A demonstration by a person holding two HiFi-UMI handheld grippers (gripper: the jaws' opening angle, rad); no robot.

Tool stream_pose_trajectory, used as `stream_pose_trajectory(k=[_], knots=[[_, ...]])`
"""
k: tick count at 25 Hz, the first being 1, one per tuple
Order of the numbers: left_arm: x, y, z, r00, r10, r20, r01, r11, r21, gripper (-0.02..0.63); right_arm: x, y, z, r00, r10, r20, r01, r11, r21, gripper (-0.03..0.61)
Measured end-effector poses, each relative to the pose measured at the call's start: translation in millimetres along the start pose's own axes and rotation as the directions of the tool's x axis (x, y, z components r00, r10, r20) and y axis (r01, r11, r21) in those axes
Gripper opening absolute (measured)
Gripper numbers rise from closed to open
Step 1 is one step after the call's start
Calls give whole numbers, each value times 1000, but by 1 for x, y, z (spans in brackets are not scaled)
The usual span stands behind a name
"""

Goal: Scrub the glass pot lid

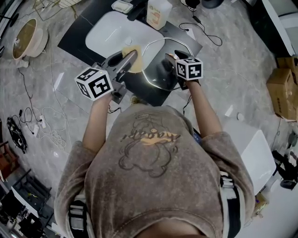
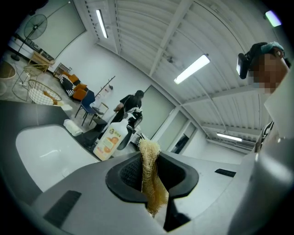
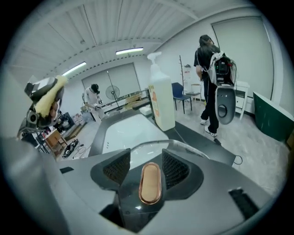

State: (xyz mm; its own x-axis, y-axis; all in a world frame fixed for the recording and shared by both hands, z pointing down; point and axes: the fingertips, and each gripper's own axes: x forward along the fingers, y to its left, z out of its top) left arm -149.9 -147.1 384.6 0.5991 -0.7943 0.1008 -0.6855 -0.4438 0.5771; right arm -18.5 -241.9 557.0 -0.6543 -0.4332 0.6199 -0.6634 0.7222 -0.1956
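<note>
The glass pot lid [image 1: 156, 76] sits tilted over the dark counter's front edge, its metal rim [image 1: 153, 44] arching toward the sink. My right gripper [image 1: 174, 57] reaches down over the lid. In the right gripper view the lid's copper-topped knob [image 3: 150, 183] stands between the jaws of the right gripper [image 3: 147, 158], which are open, with a gap showing on the knob's left side. A yellowish loofah scrubber [image 1: 133, 56] is clamped in my left gripper [image 1: 130, 59], held just left of the lid. In the left gripper view the loofah [image 2: 149, 158] hangs between the shut jaws of the left gripper [image 2: 154, 179].
A white sink basin [image 1: 116, 32] lies beyond the lid in the dark counter [image 1: 79, 35]. A soap bottle [image 1: 158, 13] stands behind the sink beside a white bar [image 1: 122, 6]. Cables [image 1: 46, 125] and a fan [image 1: 28, 37] are on the floor at left, cardboard boxes [image 1: 284, 90] at right.
</note>
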Motion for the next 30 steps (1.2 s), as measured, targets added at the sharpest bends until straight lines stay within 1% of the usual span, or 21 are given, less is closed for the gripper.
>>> stream_pose_trajectory(k=[3, 7, 10, 14, 15, 17, 18, 20, 21, 22, 24, 25, 26, 28, 30], knots=[[15, -6, -2, 999, -26, -22, 26, 1000, 17, 71, -26, 5, 30, 996, 2, 90, 0, 1000, -18, 216], [36, -15, -5, 996, -62, -59, 64, 997, 44, 71, -71, 7, 59, 976, -17, 216, 22, 1000, -22, 216], [51, -24, -8, 991, -95, -92, 101, 992, 68, 71, -111, 6, 65, 956, -53, 287, 57, 998, -7, 213], [66, -37, -14, 987, -110, -118, 124, 985, 116, 71, -163, 3, 64, 925, -106, 366, 105, 994, 23, 208], [70, -41, -16, 985, -117, -127, 134, 982, 136, 71, -177, 1, 63, 911, -130, 391, 125, 991, 38, 201], [77, -48, -20, 983, -120, -140, 147, 969, 198, 71, -204, -1, 60, 875, -187, 447, 174, 982, 70, 161], [80, -50, -22, 984, -111, -142, 144, 959, 245, 71, -215, -1, 58, 854, -213, 475, 195, 977, 87, 148], [85, -53, -25, 988, -80, -133, 122, 928, 351, 71, -230, -3, 53, 814, -259, 519, 231, 966, 121, 124], [87, -54, -27, 990, -68, -123, 111, 913, 391, 71, -235, -5, 49, 797, -283, 534, 248, 959, 139, 108], [88, -55, -28, 992, -62, -111, 104, 903, 417, 71, -238, -7, 45, 780, -310, 544, 266, 951, 160, 91], [90, -56, -30, 994, -63, -86, 95, 893, 441, 71, -241, -12, 35, 751, -361, 552, 298, 932, 205, 34], [90, -56, -31, 995, -63, -75, 90, 889, 449, 71, -241, -13, 31, 744, -374, 554, 304, 927, 219, 24], [90, -56, -32, 996, -62, -65, 85, 885, 458, 71, -238, -12, 28, 743, -375, 554, 301, 927, 224, 9], [89, -54, -36, 997, -54, -48, 70, 878, 473, 71, -229, -6, 22, 755, -356, 550, 284, 934, 215, 2], [86, -50, -42, 999, -38, -32, 49, 879, 474, 71, -217, -2, 15, 775, -339, 533, 274, 941, 199, 1]])
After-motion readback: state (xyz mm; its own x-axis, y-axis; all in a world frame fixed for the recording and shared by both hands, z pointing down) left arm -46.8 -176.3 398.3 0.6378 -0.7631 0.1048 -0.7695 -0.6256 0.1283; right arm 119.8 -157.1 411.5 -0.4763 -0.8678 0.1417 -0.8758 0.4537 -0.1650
